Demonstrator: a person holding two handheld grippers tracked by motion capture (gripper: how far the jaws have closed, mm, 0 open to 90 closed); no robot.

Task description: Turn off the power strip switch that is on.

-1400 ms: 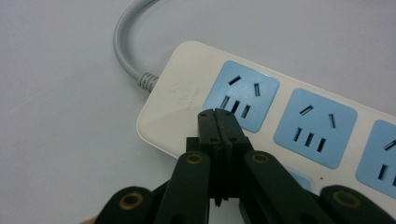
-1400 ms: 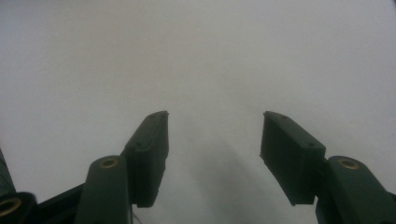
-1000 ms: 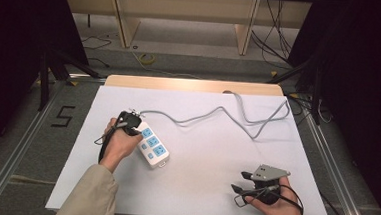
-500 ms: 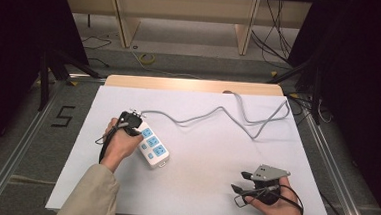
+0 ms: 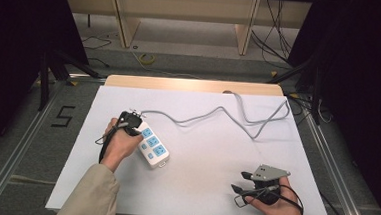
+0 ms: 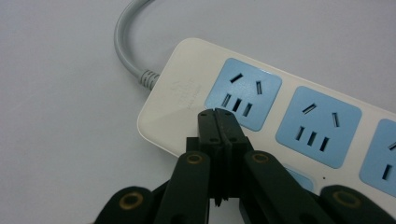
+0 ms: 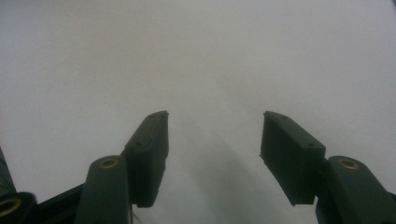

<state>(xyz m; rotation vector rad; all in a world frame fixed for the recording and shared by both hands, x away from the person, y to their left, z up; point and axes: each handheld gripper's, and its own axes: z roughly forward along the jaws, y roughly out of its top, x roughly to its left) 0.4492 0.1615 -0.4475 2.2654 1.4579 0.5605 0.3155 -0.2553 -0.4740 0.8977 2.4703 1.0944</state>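
Setting: a white worktop (image 5: 198, 188) is filling the middle of the high view, with a grey floor and dark curtains around it.
Power strip: a white power strip (image 5: 151, 146) with blue sockets is lying flat at the left-centre of the worktop, slanting away from the person – in the left gripper view (image 6: 299, 121) three of its blue sockets are showing.
Cable: a grey cable (image 5: 218, 111) is leaving the far end of the power strip and snaking across the worktop toward its far right edge.
Left hand: the left hand (image 5: 120, 144) is coming out of a beige sleeve (image 5: 90, 196) and holding its tool just beside the power strip.
Left gripper: the left gripper (image 6: 217, 114) is sitting with its jaws pressed together, nothing between them – the tips are over the plain end of the power strip, next to the first socket; whether they are touching it, I cannot tell.
Right hand: the right hand (image 5: 275, 203) is resting near the front right corner of the worktop, well apart from the power strip.
Right gripper: the right gripper (image 7: 214, 140) is holding its jaws wide apart over bare worktop.
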